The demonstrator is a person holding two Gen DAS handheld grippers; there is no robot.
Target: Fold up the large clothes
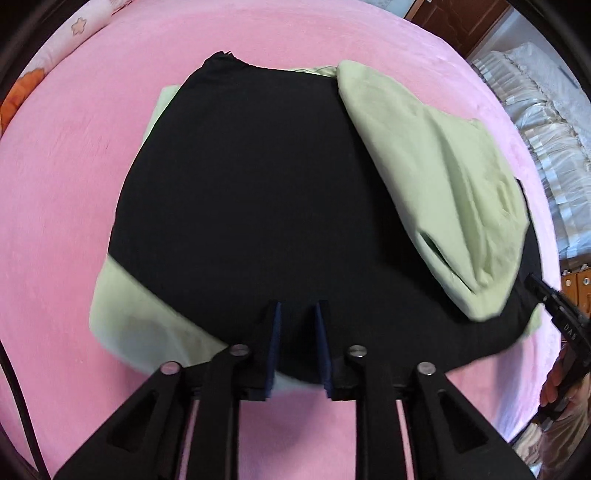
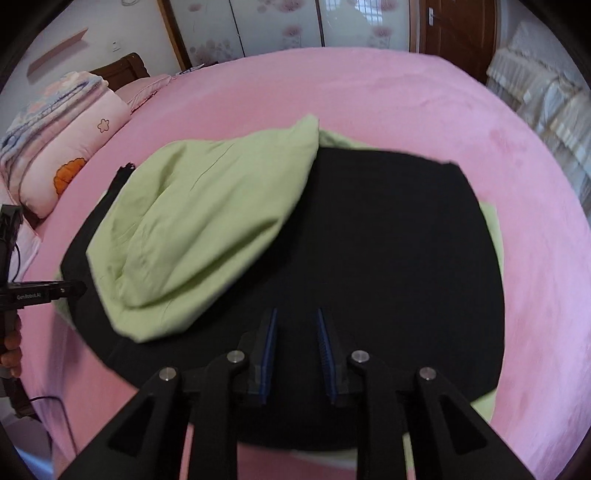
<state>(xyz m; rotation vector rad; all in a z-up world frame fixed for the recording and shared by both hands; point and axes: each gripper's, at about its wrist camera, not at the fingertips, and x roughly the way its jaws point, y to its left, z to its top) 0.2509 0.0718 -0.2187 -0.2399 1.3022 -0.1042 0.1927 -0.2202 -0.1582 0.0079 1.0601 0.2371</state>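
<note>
A large garment, black inside (image 1: 251, 192) and light green outside (image 1: 443, 192), lies spread on the pink bed (image 1: 74, 184). A green flap is folded over the black part. In the right wrist view the green flap (image 2: 207, 221) lies left and the black part (image 2: 388, 240) right. My left gripper (image 1: 298, 314) is open and empty over the garment's near edge. My right gripper (image 2: 296, 317) is open and empty over the black part. The right gripper also shows at the left view's right edge (image 1: 554, 299); the left gripper shows at the right view's left edge (image 2: 70, 290).
A folded pink quilt (image 2: 66, 147) lies at the bed's head on the left. White ruffled bedding (image 1: 546, 129) lies beyond the bed's right side. A wardrobe (image 2: 280, 29) and a wooden door (image 2: 454, 33) stand behind the bed.
</note>
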